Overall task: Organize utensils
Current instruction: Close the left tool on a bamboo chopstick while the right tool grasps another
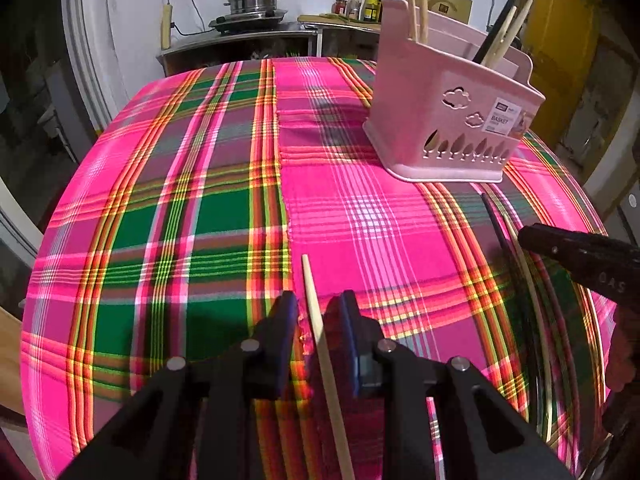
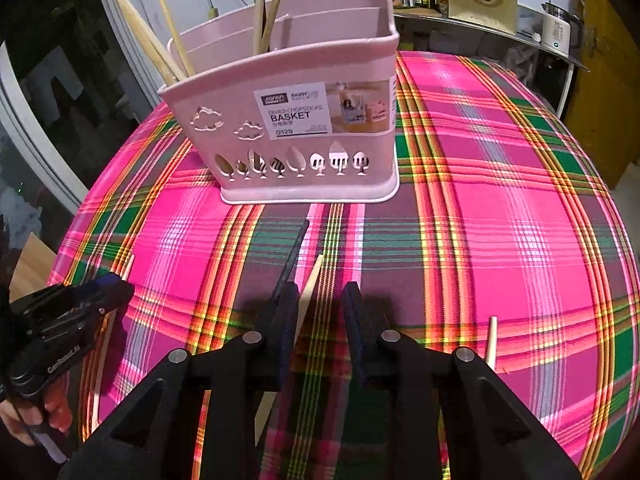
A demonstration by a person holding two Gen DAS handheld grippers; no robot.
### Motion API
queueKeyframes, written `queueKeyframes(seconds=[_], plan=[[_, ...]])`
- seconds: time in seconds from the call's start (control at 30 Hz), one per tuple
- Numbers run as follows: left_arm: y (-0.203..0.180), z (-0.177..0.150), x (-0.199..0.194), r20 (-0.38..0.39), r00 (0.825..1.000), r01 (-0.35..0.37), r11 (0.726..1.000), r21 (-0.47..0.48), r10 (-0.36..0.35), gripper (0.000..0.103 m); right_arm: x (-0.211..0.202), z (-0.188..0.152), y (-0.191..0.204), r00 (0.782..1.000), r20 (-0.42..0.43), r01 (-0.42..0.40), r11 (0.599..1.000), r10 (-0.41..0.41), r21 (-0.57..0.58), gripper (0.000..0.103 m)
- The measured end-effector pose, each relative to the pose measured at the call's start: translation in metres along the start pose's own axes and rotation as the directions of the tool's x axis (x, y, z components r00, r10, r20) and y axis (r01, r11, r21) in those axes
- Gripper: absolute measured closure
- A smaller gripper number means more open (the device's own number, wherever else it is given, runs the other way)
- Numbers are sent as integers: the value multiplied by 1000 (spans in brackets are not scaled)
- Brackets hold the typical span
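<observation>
A pink divided chopstick basket (image 1: 448,120) (image 2: 304,120) stands on the plaid tablecloth and holds several wooden chopsticks. My left gripper (image 1: 316,312) is open around a wooden chopstick (image 1: 316,320) that lies on the cloth between its fingers. My right gripper (image 2: 320,300) is open just in front of the basket; a black chopstick (image 2: 294,252) and a wooden chopstick (image 2: 310,284) lie by its left finger. The same pair lies at the right of the left wrist view, the black one (image 1: 494,220) beside the right gripper (image 1: 576,252).
Another wooden chopstick (image 2: 491,340) lies on the cloth at the right. The round table (image 1: 200,200) drops off on all sides. Behind it stand a shelf with a steel steamer pot (image 1: 252,0), sauce bottles (image 1: 364,4) and a kettle (image 2: 558,30).
</observation>
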State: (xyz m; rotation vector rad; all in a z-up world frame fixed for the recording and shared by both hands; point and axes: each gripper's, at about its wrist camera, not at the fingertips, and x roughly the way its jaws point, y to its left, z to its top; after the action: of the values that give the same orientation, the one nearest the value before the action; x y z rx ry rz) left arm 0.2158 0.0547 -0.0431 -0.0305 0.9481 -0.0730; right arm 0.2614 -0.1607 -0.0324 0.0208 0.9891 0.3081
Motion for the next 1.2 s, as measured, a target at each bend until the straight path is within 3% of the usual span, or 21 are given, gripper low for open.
queueKeyframes(seconds=[0.5, 0.67, 0.9, 1.2], plan=[[-10, 7, 7, -10, 998, -63, 996, 58, 64, 83, 16, 7, 28, 990, -43, 131, 987, -136, -98, 95], [-10, 9, 7, -22, 998, -65, 996, 67, 66, 96, 18, 10, 24, 993, -53, 101, 991, -106, -90, 98], [-5, 13, 7, -41, 999, -2, 1000, 26, 4, 97, 10, 10, 14, 998, -40, 53, 997, -56, -63, 98], [-7, 26, -21, 5, 999, 49, 999, 23, -50, 97, -18, 17, 4, 1000, 26, 7, 999, -6, -42, 98]])
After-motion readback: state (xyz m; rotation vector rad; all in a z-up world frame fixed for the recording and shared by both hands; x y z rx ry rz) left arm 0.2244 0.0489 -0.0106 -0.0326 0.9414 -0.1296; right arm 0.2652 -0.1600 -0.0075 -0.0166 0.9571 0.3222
